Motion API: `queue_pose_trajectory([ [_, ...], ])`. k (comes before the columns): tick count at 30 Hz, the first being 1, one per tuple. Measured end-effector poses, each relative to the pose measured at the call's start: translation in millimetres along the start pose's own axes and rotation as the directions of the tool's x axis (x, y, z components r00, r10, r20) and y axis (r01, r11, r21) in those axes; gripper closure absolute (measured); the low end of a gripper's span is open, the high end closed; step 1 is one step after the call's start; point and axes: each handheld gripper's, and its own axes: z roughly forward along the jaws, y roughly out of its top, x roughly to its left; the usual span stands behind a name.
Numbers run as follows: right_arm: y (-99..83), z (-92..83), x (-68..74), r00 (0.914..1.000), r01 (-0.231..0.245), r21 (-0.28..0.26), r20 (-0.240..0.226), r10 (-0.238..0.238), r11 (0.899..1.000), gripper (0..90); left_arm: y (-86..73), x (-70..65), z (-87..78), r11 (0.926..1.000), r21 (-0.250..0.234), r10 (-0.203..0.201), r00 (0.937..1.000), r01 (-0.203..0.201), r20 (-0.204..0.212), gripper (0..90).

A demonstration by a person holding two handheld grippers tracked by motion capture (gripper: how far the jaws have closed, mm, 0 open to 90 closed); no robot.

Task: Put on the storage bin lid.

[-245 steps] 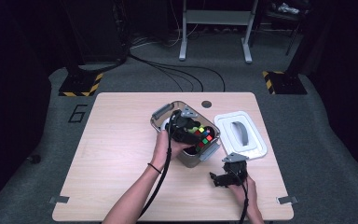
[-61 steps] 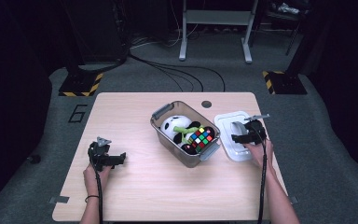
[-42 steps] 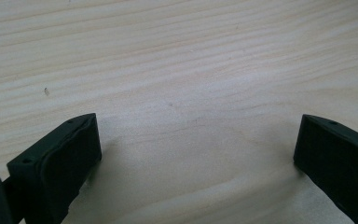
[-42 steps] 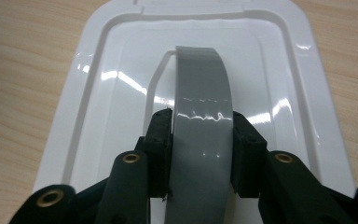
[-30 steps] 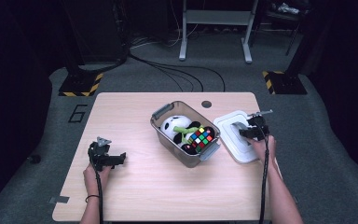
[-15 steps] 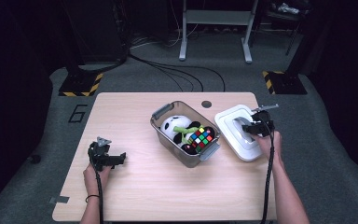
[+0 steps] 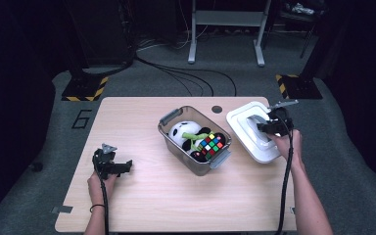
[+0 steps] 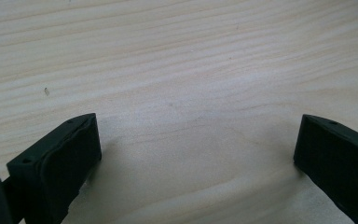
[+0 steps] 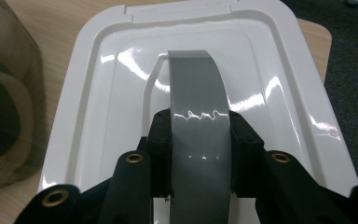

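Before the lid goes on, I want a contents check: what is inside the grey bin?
In the grey bin: a panda plush and a colour cube. Anything beneath them is covered.

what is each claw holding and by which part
The right claw grips the white lid by its grey handle, jaws shut on the strap's sides. The left claw holds nothing; it is open over the table.

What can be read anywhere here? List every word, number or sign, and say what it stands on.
"6": dark numeral on the table top, at its far left corner.
Yellow-and-black hazard stripes on the two floor plates; they carry no words.
Cube, bin and lid: no lettering visible.
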Motion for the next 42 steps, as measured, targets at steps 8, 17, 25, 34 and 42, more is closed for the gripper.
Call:
queue_pose_trajectory([
  [8,15.6,-19.7,3.7,0.9998,0.018,-0.024,-0.001,-0.018,1.000,66.3,0.0,0.0,0.0,1.0000,0.000,0.000,1.0000,0.000,0.000,0.4],
  [17,35.8,-41.5,14.5,0.9985,0.051,-0.055,-0.019,-0.052,0.997,66.3,0.0,0.0,0.0,1.0000,0.000,0.000,1.0000,0.000,0.000,0.3],
  [25,53.4,-54.1,32.3,0.9951,0.082,-0.067,-0.049,-0.086,0.994,66.3,0.0,0.0,0.0,1.0000,0.000,0.000,1.0000,0.000,0.000,0.3],
  [34,68.3,-60.4,53.7,0.9878,0.114,-0.067,-0.099,-0.121,0.991,66.3,0.0,0.0,0.0,1.0000,0.000,0.000,1.0000,0.000,0.000,0.3],
  [42,78.5,-59.7,71.0,0.9781,0.142,-0.067,-0.144,-0.151,0.988,66.3,0.0,0.0,0.0,1.0000,0.000,0.000,1.0000,0.000,0.000,0.4],
])
